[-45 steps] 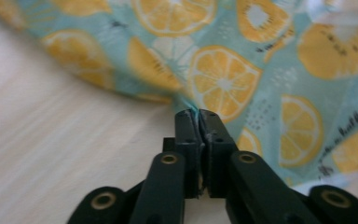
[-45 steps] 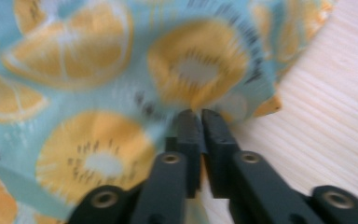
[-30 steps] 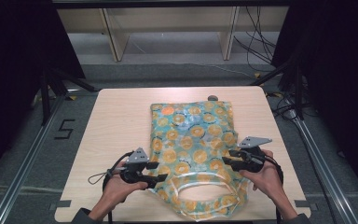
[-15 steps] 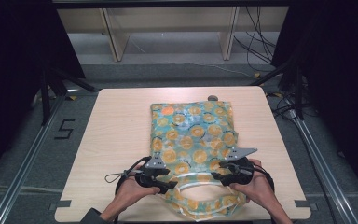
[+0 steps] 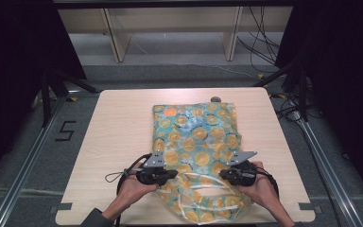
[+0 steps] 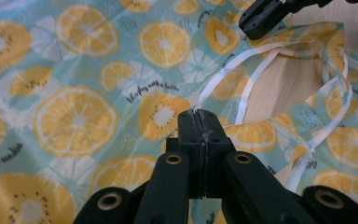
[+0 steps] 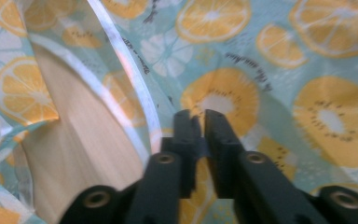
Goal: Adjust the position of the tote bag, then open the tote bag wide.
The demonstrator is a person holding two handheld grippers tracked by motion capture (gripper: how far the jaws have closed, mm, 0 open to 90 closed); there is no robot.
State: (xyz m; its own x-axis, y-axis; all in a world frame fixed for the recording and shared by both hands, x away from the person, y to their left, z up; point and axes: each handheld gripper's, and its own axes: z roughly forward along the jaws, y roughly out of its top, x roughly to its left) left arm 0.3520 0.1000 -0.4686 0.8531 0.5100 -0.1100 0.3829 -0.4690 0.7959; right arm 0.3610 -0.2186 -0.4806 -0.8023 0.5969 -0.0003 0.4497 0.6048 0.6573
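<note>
Both the left gripper (image 5: 172, 175) and right gripper (image 5: 223, 175) are pinching the fruit-print apron (image 5: 196, 142) with jaws just closed on its near edge, likely preparing a lift and fold.

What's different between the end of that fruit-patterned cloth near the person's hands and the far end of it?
The near end of the cloth is bunched and puckered, with white straps looping around a gap of bare table; the far end lies flat and square, with no straps. The left gripper and right gripper sit shut at the near end's two sides; nothing touches the far end. Both ends share the same teal fabric with orange slices.
</note>
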